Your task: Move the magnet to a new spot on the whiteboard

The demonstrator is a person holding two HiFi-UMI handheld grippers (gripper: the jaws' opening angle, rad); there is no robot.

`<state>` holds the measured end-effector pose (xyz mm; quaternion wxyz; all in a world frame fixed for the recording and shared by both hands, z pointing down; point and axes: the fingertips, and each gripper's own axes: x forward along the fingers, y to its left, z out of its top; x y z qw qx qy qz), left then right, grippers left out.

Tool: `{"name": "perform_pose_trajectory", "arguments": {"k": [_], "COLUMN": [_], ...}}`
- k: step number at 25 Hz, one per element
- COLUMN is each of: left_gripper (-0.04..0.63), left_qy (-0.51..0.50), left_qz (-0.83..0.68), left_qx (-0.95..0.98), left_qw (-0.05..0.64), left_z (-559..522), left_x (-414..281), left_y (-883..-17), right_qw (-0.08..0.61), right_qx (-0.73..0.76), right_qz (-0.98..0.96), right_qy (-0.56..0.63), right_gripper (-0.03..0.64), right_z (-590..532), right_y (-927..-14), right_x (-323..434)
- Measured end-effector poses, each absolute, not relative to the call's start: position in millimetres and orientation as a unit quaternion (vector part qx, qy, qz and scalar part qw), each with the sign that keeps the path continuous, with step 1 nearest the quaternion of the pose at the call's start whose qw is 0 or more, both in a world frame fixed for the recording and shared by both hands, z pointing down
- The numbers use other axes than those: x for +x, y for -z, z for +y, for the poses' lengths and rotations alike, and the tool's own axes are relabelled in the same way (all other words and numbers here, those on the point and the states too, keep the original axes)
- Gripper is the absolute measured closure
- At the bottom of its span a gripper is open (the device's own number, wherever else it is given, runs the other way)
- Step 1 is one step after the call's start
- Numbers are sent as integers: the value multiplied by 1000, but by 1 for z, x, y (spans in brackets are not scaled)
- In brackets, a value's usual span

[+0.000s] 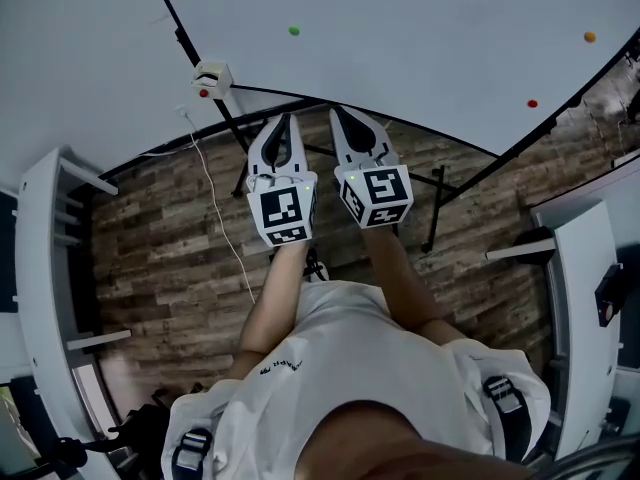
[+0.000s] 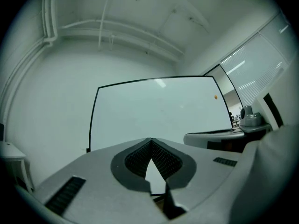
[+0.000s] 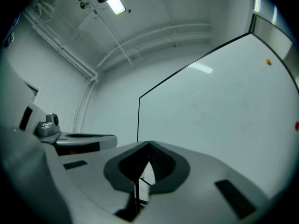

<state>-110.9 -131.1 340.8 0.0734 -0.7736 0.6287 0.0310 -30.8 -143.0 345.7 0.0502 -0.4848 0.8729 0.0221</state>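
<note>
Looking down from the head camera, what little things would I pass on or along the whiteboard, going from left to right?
small white box → green magnet → red magnet → orange magnet

Tips of right gripper point(image 3: 149, 146) meet, nothing between; black-framed whiteboard point(image 3: 219, 111) ahead; orange magnet point(image 3: 268, 62) high on it; red magnet point(image 3: 296, 125) at picture's right edge; left gripper point(image 3: 79, 141) alongside.
</note>
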Motion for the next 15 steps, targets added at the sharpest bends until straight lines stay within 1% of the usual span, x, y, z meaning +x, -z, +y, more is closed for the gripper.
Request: {"name": "perform_pose_trajectory", "arguments": {"k": [7, 15], "left_gripper": [592, 592], "left_qy": [-33, -30], "left_qz": [612, 608], "left_qx": [-787, -792], "left_qw": [70, 57], "left_z": [-164, -194], "left_x": [-135, -146], "left_y": [-341, -348], "right_qw": [39, 36], "right_qx": [-499, -511], "right_qz": [865, 859], "right_qy": [-25, -16], "right_gripper": [603, 603], "right_z": [-174, -200], "right_y": [-346, -352], "right_x": [-58, -64]}}
